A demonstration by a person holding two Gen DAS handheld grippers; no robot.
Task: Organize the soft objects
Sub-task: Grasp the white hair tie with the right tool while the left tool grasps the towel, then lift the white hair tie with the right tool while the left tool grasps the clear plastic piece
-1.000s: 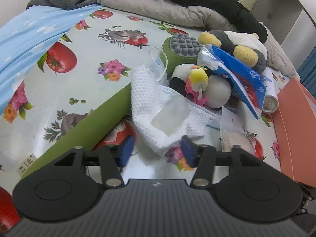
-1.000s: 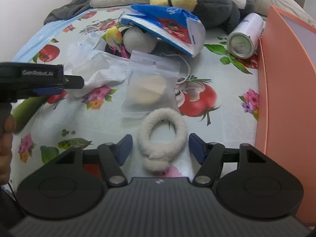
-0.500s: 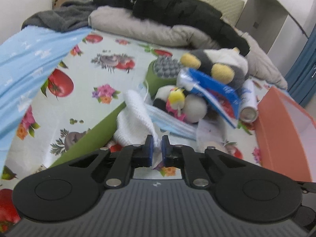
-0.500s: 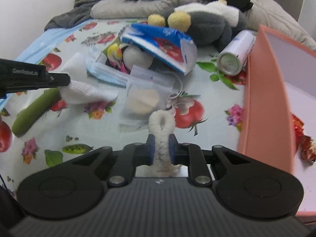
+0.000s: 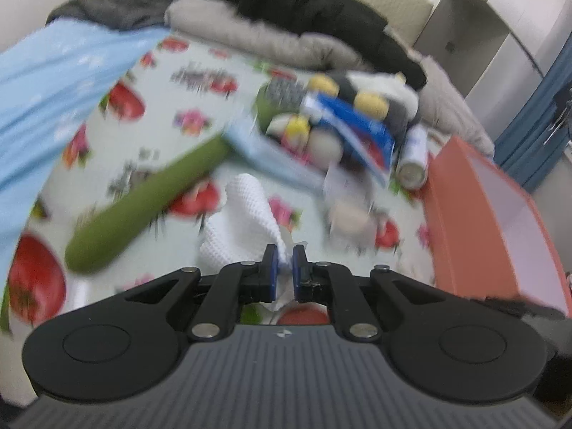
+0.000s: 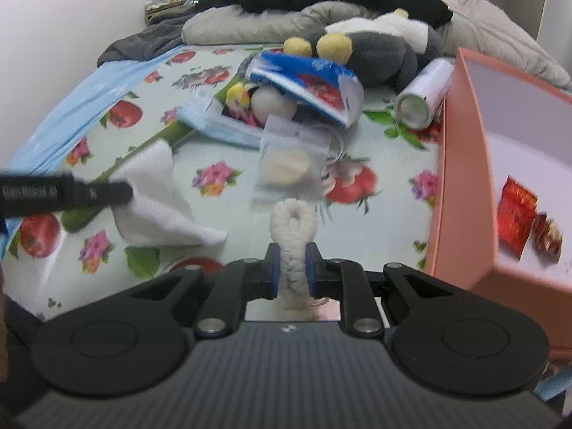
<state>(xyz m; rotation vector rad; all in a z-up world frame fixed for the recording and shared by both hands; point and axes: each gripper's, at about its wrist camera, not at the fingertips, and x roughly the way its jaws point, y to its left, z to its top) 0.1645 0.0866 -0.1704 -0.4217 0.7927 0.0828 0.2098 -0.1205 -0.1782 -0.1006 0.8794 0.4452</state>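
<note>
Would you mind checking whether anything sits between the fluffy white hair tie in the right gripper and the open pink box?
Nothing visible does: the fluffy white hair tie, clamped in the right gripper, has only bare printed bedsheet before the pink box.

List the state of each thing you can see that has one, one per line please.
Left claw: shut on the white cloth, lifted.
Right claw: shut on the fluffy ring, squeezed flat.
Orange box: open.
Spray can: lying on its side.
</note>
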